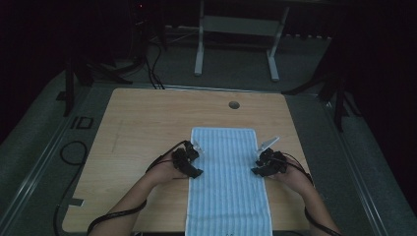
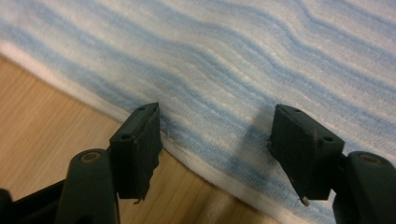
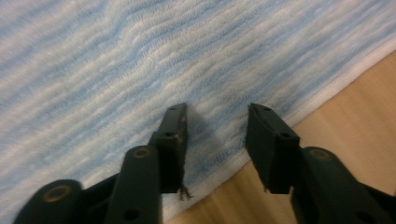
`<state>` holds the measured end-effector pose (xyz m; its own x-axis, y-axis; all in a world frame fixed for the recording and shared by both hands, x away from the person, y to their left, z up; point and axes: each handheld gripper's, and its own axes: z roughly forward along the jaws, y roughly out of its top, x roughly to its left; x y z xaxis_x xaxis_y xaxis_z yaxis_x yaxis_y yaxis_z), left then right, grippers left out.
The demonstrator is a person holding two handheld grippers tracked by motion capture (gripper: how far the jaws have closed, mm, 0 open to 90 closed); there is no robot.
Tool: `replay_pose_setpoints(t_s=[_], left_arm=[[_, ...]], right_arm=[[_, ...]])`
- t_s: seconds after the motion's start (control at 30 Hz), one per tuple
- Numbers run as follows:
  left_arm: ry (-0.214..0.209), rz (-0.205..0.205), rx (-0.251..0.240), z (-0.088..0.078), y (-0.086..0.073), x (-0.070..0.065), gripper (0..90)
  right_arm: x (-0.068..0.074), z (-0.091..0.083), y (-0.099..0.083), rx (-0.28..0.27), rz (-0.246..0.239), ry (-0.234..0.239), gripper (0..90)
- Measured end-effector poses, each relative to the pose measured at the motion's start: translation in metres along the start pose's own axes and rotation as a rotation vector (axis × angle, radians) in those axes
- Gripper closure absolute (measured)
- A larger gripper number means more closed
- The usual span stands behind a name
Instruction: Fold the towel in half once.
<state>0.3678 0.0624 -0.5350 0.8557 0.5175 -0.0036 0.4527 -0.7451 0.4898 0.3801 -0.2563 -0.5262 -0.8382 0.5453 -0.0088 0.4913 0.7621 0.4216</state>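
High view: blue-striped towel (image 1: 227,182) lies flat down the wooden table (image 1: 142,123), near end at the front edge. Left gripper (image 1: 193,164) and right gripper (image 1: 259,164) sit at its opposite long edges, jaws parted, gripping nothing. Symmetric placement likely sets up pinching both edges for a fold.

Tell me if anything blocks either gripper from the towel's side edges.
Nothing visible does. The left gripper sits at the towel's left edge, the right gripper at its right edge. In each gripper view the open jaws straddle the white hem with only bare table beside it.
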Motion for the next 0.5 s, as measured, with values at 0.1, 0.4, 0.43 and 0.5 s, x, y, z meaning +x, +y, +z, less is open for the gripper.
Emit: replay_pose_setpoints(t_s=[0.1,0.4,0.43,0.5], left_arm=[[-0.013,0.019,-0.007,-0.002,0.000,-0.002,48.1],[0.040,-0.018,0.007,-0.005,0.009,0.004,85.0],[0.058,-0.023,0.004,-0.006,0.012,0.007,85.1],[0.079,-0.048,-0.013,-0.013,0.021,0.015,85.1]], right_arm=[[0.002,-0.001,-0.001,0.005,-0.002,0.001,70.0],[0.004,-0.004,0.003,0.011,0.016,-0.014,85.6],[0.002,-0.006,0.006,-0.004,0.031,-0.023,85.7],[-0.002,-0.012,0.013,-0.030,0.052,-0.049,85.9]])
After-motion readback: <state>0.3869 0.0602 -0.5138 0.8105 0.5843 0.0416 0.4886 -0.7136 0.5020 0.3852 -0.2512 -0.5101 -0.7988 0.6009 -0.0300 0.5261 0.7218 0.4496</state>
